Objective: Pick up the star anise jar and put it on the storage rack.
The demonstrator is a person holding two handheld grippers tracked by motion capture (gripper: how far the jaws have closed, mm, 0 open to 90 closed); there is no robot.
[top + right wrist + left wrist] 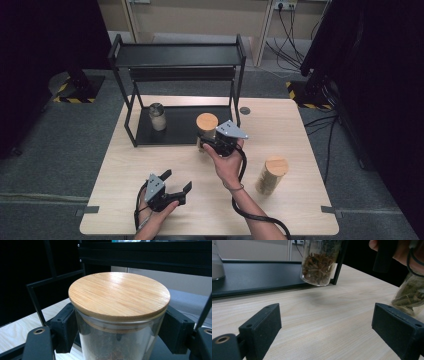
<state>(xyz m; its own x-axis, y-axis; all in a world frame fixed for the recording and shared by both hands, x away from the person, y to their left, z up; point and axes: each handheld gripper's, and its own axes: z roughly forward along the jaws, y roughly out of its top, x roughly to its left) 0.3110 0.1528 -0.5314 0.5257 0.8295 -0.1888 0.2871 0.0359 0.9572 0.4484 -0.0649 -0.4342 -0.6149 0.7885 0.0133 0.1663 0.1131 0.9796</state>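
The star-anise jar [206,131], clamped just under its bamboo lid [119,293] by the right tool [216,145], hangs tilted above the desk [150,160] at the rack's [177,55] near edge, probably for shelving. The left tool [176,181] rests open and empty, near-left.

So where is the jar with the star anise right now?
In the high view the star anise jar sits mid-table, clamped in the right gripper at the front right corner of the black rack, its base off the table.
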